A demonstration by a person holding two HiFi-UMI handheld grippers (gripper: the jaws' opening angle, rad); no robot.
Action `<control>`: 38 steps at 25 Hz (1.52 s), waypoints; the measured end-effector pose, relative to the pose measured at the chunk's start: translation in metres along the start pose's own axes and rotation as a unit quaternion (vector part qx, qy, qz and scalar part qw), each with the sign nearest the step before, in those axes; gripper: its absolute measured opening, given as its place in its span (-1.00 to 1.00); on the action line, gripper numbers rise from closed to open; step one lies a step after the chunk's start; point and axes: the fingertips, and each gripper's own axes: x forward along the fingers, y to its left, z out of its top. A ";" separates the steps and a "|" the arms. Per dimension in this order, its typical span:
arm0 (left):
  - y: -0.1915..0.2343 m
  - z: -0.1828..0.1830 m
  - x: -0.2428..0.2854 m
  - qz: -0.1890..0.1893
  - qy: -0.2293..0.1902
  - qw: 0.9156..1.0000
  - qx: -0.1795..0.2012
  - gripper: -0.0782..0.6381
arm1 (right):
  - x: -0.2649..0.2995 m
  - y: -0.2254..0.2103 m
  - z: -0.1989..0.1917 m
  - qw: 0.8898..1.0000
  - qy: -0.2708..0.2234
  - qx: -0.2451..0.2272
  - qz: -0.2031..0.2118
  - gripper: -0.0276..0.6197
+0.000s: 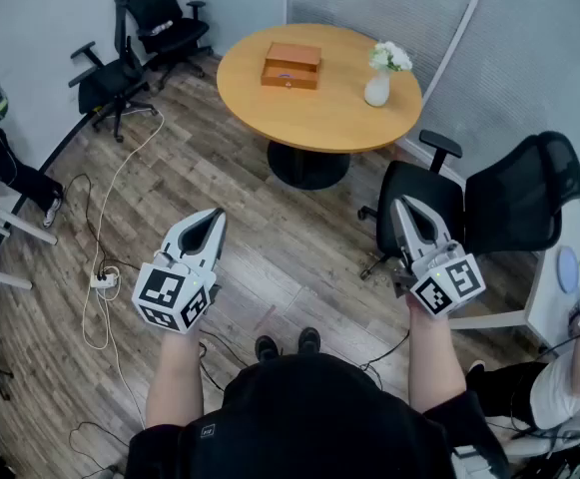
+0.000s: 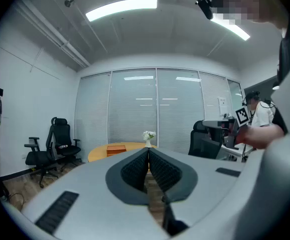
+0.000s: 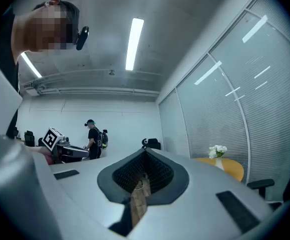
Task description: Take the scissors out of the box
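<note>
Head view, with both claw views: a person stands on a wood floor point(image 1: 260, 223) and holds out two claws side by side, well apart from a round tabletop point(image 1: 319, 118) farther ahead. The left claw point(image 1: 214, 217) has its jaws together with nothing between them – its own view point(image 2: 148, 150) shows the ribbed pads meeting at the tip, with the tabletop in line beyond. The right claw point(image 1: 401, 204) is likewise closed and empty point(image 3: 145, 152); it points off to one side, so that the tabletop lies at the right edge of its view. A wooden box point(image 1: 291, 66) with a drawer front rests on the tabletop, toward its far side, and the scissors cannot be seen in any view. A white vase point(image 1: 376, 90) of pale flowers point(image 1: 390, 57) stands near the box, to its right. A black office chair point(image 1: 479, 203) sits just beyond the right claw – two more point(image 1: 160, 13) stand against the far wall at upper left.
</note>
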 end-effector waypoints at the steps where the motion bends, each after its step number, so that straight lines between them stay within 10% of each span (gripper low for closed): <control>1: -0.001 0.000 0.000 0.001 0.000 1.000 -0.001 -0.74 | -0.001 -0.002 -0.001 1.000 0.000 0.002 -0.001 -0.81; 24: -0.041 -0.012 0.023 0.023 0.011 1.000 -0.015 -0.74 | -0.045 -0.058 -0.016 1.000 0.008 0.027 -0.001 -0.80; 38: 0.057 -0.024 0.114 0.014 0.001 0.999 -0.039 -0.74 | 0.065 -0.111 -0.039 0.999 0.039 0.026 -0.017 -0.80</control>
